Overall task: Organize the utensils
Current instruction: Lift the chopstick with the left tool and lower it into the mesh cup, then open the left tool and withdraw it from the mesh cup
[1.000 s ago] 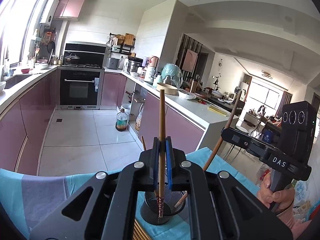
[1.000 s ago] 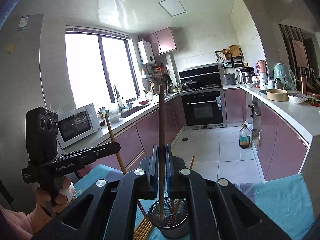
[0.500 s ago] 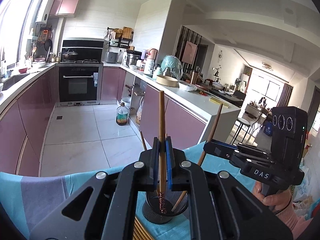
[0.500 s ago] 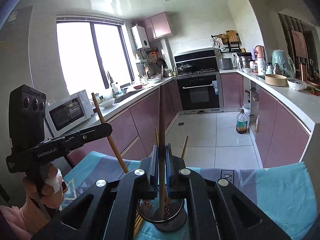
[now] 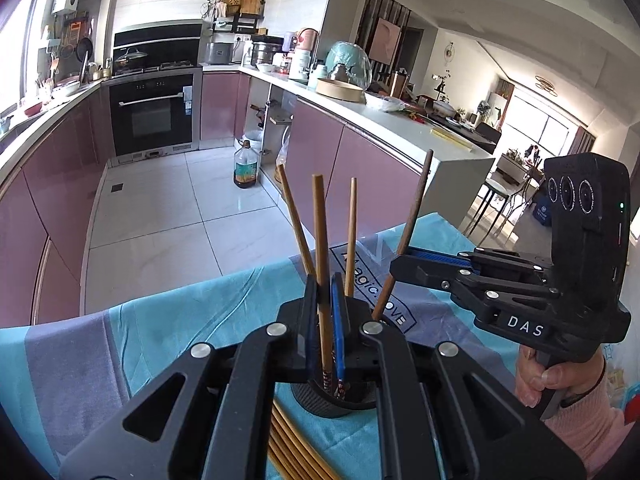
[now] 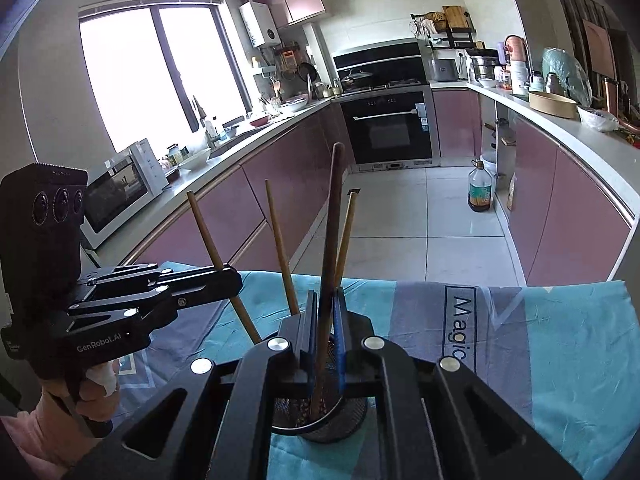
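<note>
Both grippers (image 5: 325,292) (image 6: 325,304) angled downward, chopsticks (image 5: 320,240) clamped

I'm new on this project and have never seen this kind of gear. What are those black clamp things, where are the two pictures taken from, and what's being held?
There is no robot here. A person holds a two-finger gripper in each hand, and each gripper carries a wide-angle camera that looks out along its own fingers.

One picture comes from the left gripper, with the right gripper at its side. The other comes from the right gripper, with the left one beside it.

Each gripper is shut on one chopstick. The left holds a light brown chopstick and the right a darker chopstick. Both tips reach down into a black mesh cup that stands on a blue cloth and already holds two other sticks. More chopsticks lie on the cloth beside the cup.
</note>
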{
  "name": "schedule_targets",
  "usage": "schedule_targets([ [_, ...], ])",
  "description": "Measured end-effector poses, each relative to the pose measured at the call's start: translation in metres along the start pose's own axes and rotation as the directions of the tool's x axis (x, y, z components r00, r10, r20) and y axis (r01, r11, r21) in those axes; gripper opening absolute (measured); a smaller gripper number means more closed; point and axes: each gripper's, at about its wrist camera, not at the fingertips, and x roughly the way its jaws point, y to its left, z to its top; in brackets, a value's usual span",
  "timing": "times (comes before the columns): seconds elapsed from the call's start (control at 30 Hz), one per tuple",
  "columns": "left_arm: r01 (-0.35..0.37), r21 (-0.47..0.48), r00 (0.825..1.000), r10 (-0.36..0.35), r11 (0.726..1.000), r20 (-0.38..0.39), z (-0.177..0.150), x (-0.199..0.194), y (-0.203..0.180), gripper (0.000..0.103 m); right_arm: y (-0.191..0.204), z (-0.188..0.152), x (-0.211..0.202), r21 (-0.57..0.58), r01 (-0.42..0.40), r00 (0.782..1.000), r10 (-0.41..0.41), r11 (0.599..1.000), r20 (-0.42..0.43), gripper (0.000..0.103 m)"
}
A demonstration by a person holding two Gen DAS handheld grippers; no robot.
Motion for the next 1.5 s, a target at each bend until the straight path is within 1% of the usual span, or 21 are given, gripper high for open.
schedule_targets([
  [0.07, -0.015, -0.004, 1.000, 0.015, 1.000, 0.004, -0.002, 0.005, 0.003, 0.009, -0.005, 0.001, 0.002, 0.012, 0.009, 1.000, -0.009, 1.000, 0.001, 0.010],
  [0.1, -0.021, -0.010, 1.000, 0.021, 1.000, 0.006, -0.003, 0.005, 0.005, 0.011, -0.006, 0.000, 0.003, 0.021, 0.012, 1.000, -0.012, 1.000, 0.003, 0.012],
  [0.17, -0.024, -0.020, 1.000, 0.024, 1.000, 0.010, -0.007, 0.007, 0.008, 0.015, -0.007, 0.000, 0.002, 0.032, 0.015, 1.000, -0.015, 0.999, 0.013, 0.023],
  [0.2, -0.031, -0.022, 0.999, 0.031, 0.999, 0.013, -0.009, 0.007, 0.009, 0.020, -0.007, -0.001, 0.001, 0.032, 0.015, 1.000, -0.016, 0.999, 0.018, 0.026],
  [0.23, -0.041, -0.020, 0.999, 0.041, 0.999, 0.017, -0.011, 0.006, 0.010, 0.021, -0.007, -0.001, 0.000, 0.033, 0.013, 1.000, -0.014, 0.999, 0.024, 0.030],
  [0.27, -0.050, -0.021, 0.999, 0.050, 0.999, 0.020, -0.014, 0.007, 0.013, 0.024, -0.007, -0.002, 0.000, 0.031, 0.010, 1.000, -0.010, 0.999, 0.027, 0.030],
  [0.43, -0.073, -0.032, 0.996, 0.074, 0.997, 0.047, -0.025, -0.003, 0.017, 0.028, -0.004, -0.003, -0.001, 0.021, 0.010, 0.999, -0.011, 1.000, 0.031, 0.031],
  [0.57, -0.105, -0.035, 0.991, 0.108, 0.994, 0.084, -0.040, -0.021, 0.019, 0.035, 0.001, -0.007, -0.011, 0.011, 0.018, 0.998, -0.018, 1.000, 0.062, 0.036],
  [0.6, -0.112, -0.037, 0.989, 0.115, 0.993, 0.095, -0.044, -0.026, 0.021, 0.040, 0.004, -0.009, -0.015, 0.004, 0.013, 0.997, -0.013, 1.000, 0.072, 0.038],
  [0.67, -0.123, -0.040, 0.986, 0.126, 0.992, 0.107, -0.052, -0.034, 0.023, 0.044, 0.012, -0.015, -0.025, -0.016, 0.001, 0.996, 0.001, 1.000, 0.092, 0.046],
  [0.8, -0.158, -0.029, 0.982, 0.160, 0.987, 0.104, -0.074, -0.046, 0.028, 0.046, 0.031, -0.033, -0.044, -0.074, -0.021, 0.993, 0.029, 0.997, 0.111, 0.053],
  [0.83, -0.166, -0.027, 0.981, 0.168, 0.986, 0.098, -0.079, -0.047, 0.027, 0.047, 0.036, -0.038, -0.046, -0.085, -0.032, 0.993, 0.041, 0.996, 0.109, 0.059],
  [0.9, -0.186, -0.032, 0.978, 0.188, 0.982, 0.086, -0.092, -0.049, 0.031, 0.051, 0.045, -0.049, -0.047, -0.105, -0.055, 0.994, 0.064, 0.993, 0.089, 0.066],
  [0.97, -0.188, -0.045, 0.980, 0.190, 0.981, 0.059, -0.108, -0.051, 0.038, 0.051, 0.054, -0.064, -0.042, -0.116, -0.063, 0.996, 0.070, 0.991, 0.057, 0.078],
  [1.0, -0.194, -0.052, 0.980, 0.197, 0.980, 0.044, -0.117, -0.051, 0.041, 0.051, 0.057, -0.070, -0.037, -0.121, -0.067, 0.997, 0.071, 0.990, 0.036, 0.079],
  [1.1, -0.218, -0.050, 0.976, 0.218, 0.975, -0.006, -0.138, -0.045, 0.046, 0.051, 0.062, -0.093, -0.018, -0.111, -0.077, 0.996, 0.072, 0.991, -0.044, 0.079],
  [1.2, -0.221, -0.068, 0.974, 0.217, 0.973, -0.063, -0.162, -0.036, 0.053, 0.051, 0.062, -0.110, 0.001, -0.078, -0.090, 0.990, 0.080, 0.993, -0.112, 0.079],
  [1.37, -0.228, -0.075, 0.967, 0.217, 0.971, -0.134, -0.186, -0.016, 0.049, 0.051, 0.063, -0.127, 0.021, -0.052, -0.060, 0.983, 0.051, 0.997, -0.174, 0.075],
  [1.4, -0.227, -0.077, 0.966, 0.215, 0.971, -0.142, -0.190, -0.014, 0.050, 0.051, 0.063, -0.129, 0.023, -0.051, -0.052, 0.983, 0.042, 0.997, -0.181, 0.073],
  [1.43, -0.224, -0.080, 0.966, 0.211, 0.971, -0.148, -0.195, -0.012, 0.050, 0.052, 0.063, -0.131, 0.024, -0.050, -0.051, 0.981, 0.041, 0.997, -0.188, 0.068],
  [1.5, -0.218, -0.085, 0.966, 0.203, 0.972, -0.161, -0.197, -0.008, 0.048, 0.053, 0.063, -0.133, 0.028, -0.040, -0.044, 0.979, 0.035, 0.998, -0.201, 0.066],
])
